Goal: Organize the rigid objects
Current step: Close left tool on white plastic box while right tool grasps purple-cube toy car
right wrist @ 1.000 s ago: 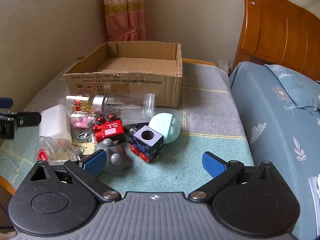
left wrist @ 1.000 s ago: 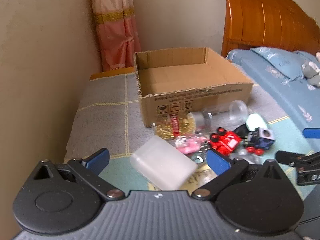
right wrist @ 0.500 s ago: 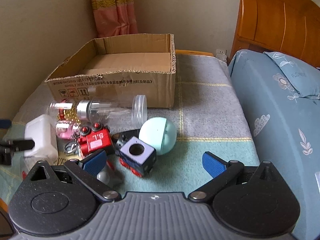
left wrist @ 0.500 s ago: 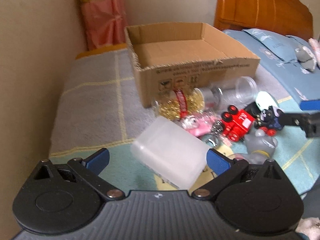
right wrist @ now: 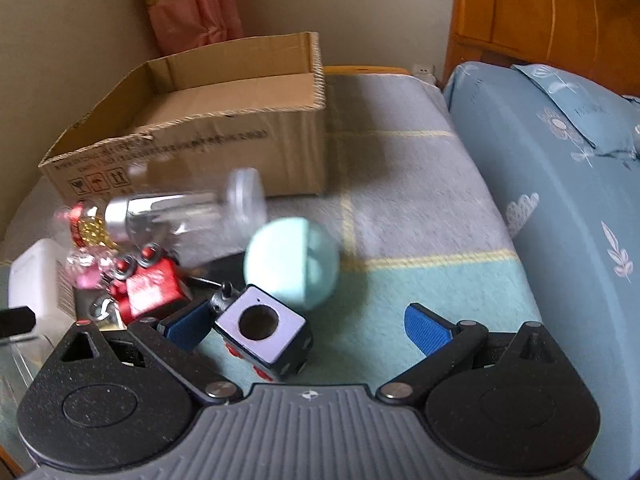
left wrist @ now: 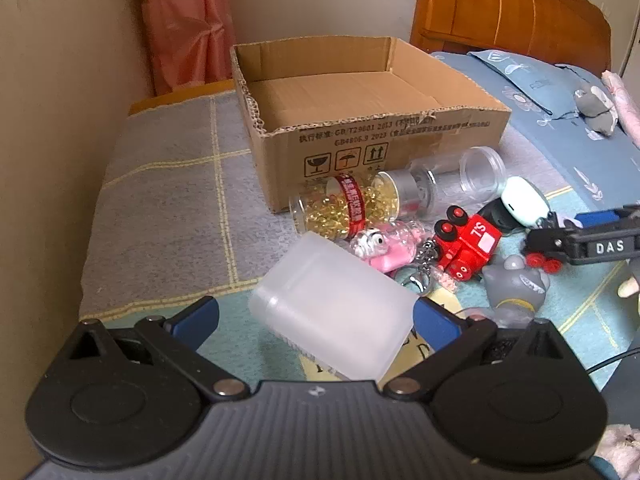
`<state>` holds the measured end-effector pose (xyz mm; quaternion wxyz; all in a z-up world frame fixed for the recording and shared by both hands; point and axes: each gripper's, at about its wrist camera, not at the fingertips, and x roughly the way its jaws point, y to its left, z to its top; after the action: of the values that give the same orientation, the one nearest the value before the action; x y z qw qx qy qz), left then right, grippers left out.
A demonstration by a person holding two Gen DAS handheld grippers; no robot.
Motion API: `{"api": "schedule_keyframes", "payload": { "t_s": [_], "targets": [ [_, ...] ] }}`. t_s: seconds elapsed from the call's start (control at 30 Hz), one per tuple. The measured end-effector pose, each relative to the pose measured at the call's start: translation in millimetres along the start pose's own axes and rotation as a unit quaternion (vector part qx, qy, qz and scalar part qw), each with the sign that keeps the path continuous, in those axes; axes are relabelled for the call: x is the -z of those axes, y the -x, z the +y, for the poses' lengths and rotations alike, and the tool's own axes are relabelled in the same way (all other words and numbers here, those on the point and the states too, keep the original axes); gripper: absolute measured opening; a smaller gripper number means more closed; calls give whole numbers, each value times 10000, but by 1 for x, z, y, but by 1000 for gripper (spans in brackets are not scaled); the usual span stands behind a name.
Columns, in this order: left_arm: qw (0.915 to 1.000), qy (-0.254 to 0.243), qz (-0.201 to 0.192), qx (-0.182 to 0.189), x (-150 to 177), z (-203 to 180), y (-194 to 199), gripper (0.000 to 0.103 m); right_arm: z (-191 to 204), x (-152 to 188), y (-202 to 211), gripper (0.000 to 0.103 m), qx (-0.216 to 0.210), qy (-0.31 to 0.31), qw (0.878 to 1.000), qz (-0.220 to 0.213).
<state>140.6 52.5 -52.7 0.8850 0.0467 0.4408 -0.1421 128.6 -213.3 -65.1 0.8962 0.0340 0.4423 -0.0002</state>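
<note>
Cardboard makes the landmark: an open box (left wrist: 360, 120) sits on a checked blanket (left wrist: 168, 200), and everything else lies in front of it. Just before its printed front wall a jar (left wrist: 344, 210) of gold beads lies on its side, touching a clear tube (left wrist: 452, 178) that runs off to the right of the jar. Nearer than the jar are a pink bottle (left wrist: 384, 246), a red truck (left wrist: 466, 246) and a grey figure (left wrist: 516, 284), packed close together.

Nearest of all on the box's left half, a frosted white tub (left wrist: 332, 316) lies tilted between the spread fingers of the left gripper (left wrist: 316, 318); the right pad sits just beside the tub's edge, the left pad stands apart from it, so the claw is released.

From the right wrist, the right gripper (right wrist: 306, 326) is also spread wide, low over the blanket in front of the box's right corner. A dark cube (right wrist: 266, 334) with a round hole lies between its fingers, close to the left pad. A mint ball (right wrist: 292, 262) rests just beyond the cube, toward the box.
</note>
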Motion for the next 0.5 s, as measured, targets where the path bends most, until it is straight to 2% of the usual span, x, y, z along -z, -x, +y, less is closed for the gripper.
{"api": "schedule_keyframes", "payload": {
  "t_s": [0.23, 0.4, 0.5],
  "targets": [
    [9994, -135, 107, 314, -11, -6, -11, 102, -25, 10, 3, 103, 22, -316, 9995, 92],
    [9982, -481, 216, 285, -16, -11, -20, 103, -24, 18, 2, 103, 140, -222, 9994, 217],
    [9981, -298, 335, 430, -18, -2, -26, 103, -24, 19, 2, 103, 124, -242, 9994, 215]
  ]
}}
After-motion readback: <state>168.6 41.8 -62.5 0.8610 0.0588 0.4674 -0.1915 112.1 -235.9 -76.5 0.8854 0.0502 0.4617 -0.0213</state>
